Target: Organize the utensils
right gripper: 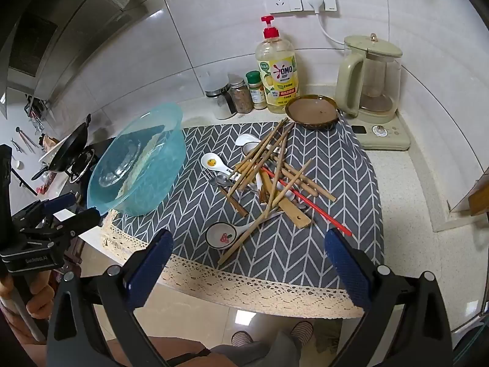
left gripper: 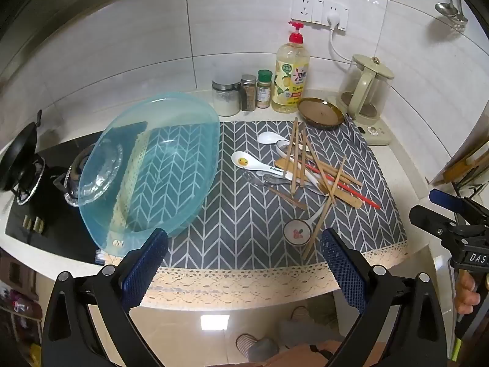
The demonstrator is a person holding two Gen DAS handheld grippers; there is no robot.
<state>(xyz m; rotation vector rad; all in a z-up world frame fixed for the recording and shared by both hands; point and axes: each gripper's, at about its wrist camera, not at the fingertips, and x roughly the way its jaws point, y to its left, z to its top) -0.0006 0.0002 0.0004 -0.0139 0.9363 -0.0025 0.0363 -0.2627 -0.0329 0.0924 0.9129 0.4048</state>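
Utensils (right gripper: 269, 177) beyond right tool (right gripper: 247, 263); apart

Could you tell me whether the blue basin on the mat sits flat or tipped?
Tipped: the blue basin leans with its far rim raised, its near edge on the mat, its inside facing the camera.

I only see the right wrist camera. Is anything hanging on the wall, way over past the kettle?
Observer: Yes. The left wrist view shows metal ladles hanging on the tiles, to the right of the sockets.
Operator: Does the stove have knobs? My other gripper blocks it.
Observer: Small metallic knobs sit near the front edge of the black cooktop.
Operator: Is my other gripper holding something?
Observer: No. From its own camera, the left gripper has its jaws wide apart with nothing between them.
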